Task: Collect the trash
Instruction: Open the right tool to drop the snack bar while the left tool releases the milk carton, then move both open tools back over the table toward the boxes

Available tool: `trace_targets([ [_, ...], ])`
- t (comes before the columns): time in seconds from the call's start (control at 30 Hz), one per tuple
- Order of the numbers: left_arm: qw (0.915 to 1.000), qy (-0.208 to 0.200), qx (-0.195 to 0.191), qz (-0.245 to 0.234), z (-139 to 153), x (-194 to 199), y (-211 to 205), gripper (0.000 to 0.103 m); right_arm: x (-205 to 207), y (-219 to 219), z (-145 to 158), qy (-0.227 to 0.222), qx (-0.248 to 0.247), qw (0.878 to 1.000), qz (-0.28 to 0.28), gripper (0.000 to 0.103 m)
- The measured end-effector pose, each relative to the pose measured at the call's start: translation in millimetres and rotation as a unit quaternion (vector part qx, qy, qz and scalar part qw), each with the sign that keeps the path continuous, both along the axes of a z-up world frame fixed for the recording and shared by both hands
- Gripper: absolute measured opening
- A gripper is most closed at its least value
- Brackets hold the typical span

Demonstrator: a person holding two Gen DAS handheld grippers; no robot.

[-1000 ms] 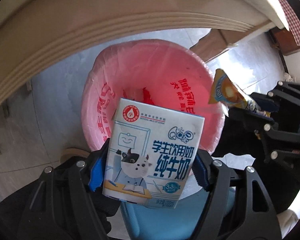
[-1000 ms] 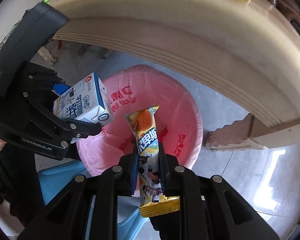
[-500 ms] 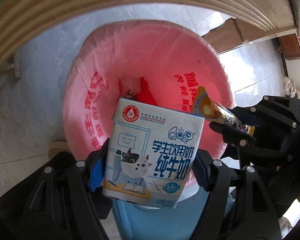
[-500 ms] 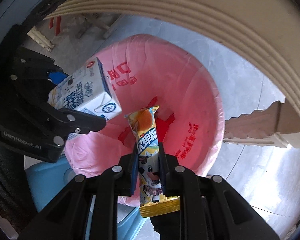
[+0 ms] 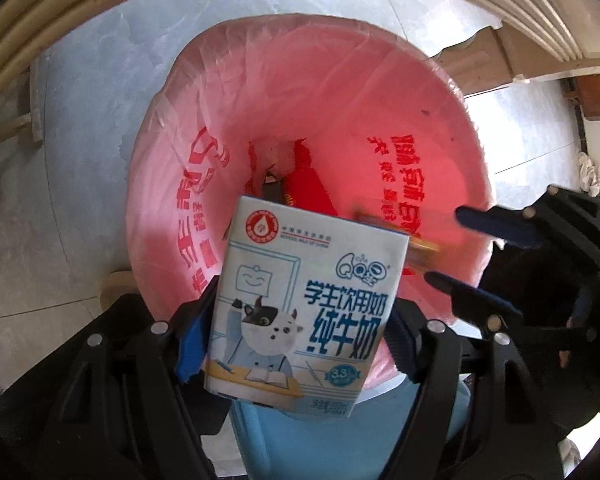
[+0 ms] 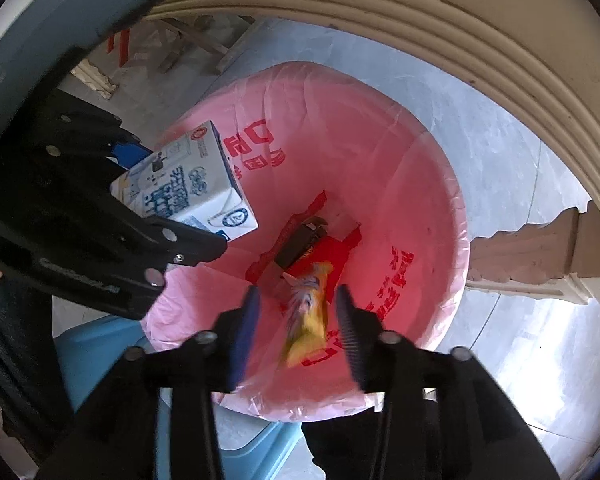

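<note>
the milk carton (image 5: 300,312) is a white and pale-blue box printed with a cartoon cow and blue chinese lettering; it stands upright, front face to the left wrist camera, held up over the near rim of the bin (image 5: 456,92). the bin is round, lined with a translucent pink bag bearing red lettering. the snack wrapper (image 6: 306,312), yellow-orange and blurred, hangs free and tilted inside the bin's mouth, to the right of the carton. at the bottom of the bin lie a red packet (image 6: 324,256) and a dark wrapper (image 6: 300,242), touching each other.
</note>
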State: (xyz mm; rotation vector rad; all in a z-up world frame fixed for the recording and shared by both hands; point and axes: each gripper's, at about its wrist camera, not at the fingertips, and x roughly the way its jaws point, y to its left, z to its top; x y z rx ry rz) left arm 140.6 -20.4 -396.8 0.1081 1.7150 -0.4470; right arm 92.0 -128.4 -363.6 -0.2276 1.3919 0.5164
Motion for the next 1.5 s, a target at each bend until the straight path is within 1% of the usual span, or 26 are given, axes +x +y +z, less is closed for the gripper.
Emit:
trace_targets([
  [0.03,1.0,-0.001,0.003,-0.003,-1.2,-0.1,-2.2,0.072,-0.1,0.9,0.9,-0.001,-0.001,1.0,0.002,0.042],
  [0.1,1.0,-0.003,0.0,-0.009,-0.5,-0.5,-4.8,0.077,0.5,1.6,0.9,-0.002,-0.001,1.0,0.001,0.042],
  [0.2,0.9999,-0.013,0.001,-0.01,2.6,0.4,-6.4,0.078,0.6,2.6,-0.7,0.0,-0.001,1.0,0.0,0.042],
  [0.43,0.9999,-0.01,0.002,-0.007,1.5,0.7,-5.8,0.079,-0.3,2.4,-1.0,-0.003,0.0,1.0,0.001,0.042],
  [0.67,0.9997,-0.018,0.007,-0.014,5.5,-0.5,-5.4,0.079,-3.0,6.2,1.0,-0.009,-0.003,1.0,0.007,0.043],
  [0.73,0.9996,-0.023,0.009,-0.016,9.2,-0.5,-6.4,0.079,-4.4,7.3,2.8,-0.012,-0.006,1.0,0.007,0.049],
  [0.77,0.9994,-0.027,0.012,-0.018,11.3,-1.2,-6.7,0.079,-5.4,7.3,4.3,-0.016,-0.006,1.0,0.007,0.055],
  [0.8,0.9992,-0.032,0.015,-0.021,13.6,-1.9,-7.2,0.079,-7.0,7.9,6.4,-0.02,-0.005,1.0,0.009,0.059],
  [0.93,0.9978,-0.054,0.025,-0.029,28.7,-9.0,-6.8,0.079,-15.3,8.5,15.3,-0.027,-0.006,0.999,0.019,0.059],
  [0.97,0.9972,-0.061,0.03,-0.029,36.7,-13.3,-4.7,0.079,-18.2,8.3,18.8,-0.026,-0.005,0.999,0.02,0.059],
  [1.03,0.9968,-0.071,0.025,-0.027,57.0,-22.6,0.8,0.079,-26.5,6.4,34.3,-0.031,0.002,0.999,0.02,0.059],
  [1.1,0.9966,-0.077,0.017,-0.025,79.7,-30.4,5.3,0.079,-36.6,4.2,60.4,-0.05,0.019,0.998,0.022,0.059],
  [1.13,0.9958,-0.087,0.009,-0.026,100.4,-35.5,8.9,0.079,-40.4,2.7,72.2,-0.055,0.028,0.998,0.022,0.059],
  [1.17,0.9951,-0.095,0.003,-0.025,115.4,-37.8,12.5,0.079,-45.4,0.3,90.0,-0.063,0.043,0.997,0.024,0.059],
  [1.2,0.9942,-0.105,-0.003,-0.025,136.5,-39.7,16.2,0.08,-50.3,-2.3,110.5,-0.077,0.057,0.995,0.028,0.062],
  [1.23,0.9936,-0.11,-0.007,-0.025,152.1,-40.0,18.5,0.08,-53.5,-4.4,126.1,-0.089,0.063,0.994,0.032,0.069],
  [1.27,0.9925,-0.119,-0.011,-0.025,177.9,-38.3,21.9,0.08,-58.2,-7.6,151.6,-0.113,0.07,0.99,0.041,0.083],
  [1.3,0.9913,-0.129,-0.01,-0.024,197.4,-35.7,24.7,0.084,-61.5,-11.1,173.4,-0.136,0.075,0.987,0.049,0.089],
  [1.37,0.9874,-0.156,-0.003,-0.024,243.4,-26.5,28.0,0.088,-64.1,-17.7,213.6,-0.17,0.085,0.979,0.067,0.09],
  [1.4,0.9858,-0.165,0.001,-0.029,265.0,-21.0,28.0,0.088,-63.7,-22.0,236.7,-0.187,0.087,0.976,0.075,0.09],
  [1.43,0.9847,-0.171,0.004,-0.033,280.7,-16.7,27.4,0.089,-61.6,-25.2,251.2,-0.197,0.09,0.973,0.081,0.091],
  [1.47,0.983,-0.18,0.009,-0.035,304.4,-9.1,26.2,0.089,-59.6,-31.1,277.8,-0.216,0.099,0.967,0.092,0.091],
  [1.5,0.9818,-0.186,0.012,-0.038,323.0,-2.3,24.3,0.089,-57.0,-35.3,297.0,-0.23,0.103,0.963,0.097,0.094],
])
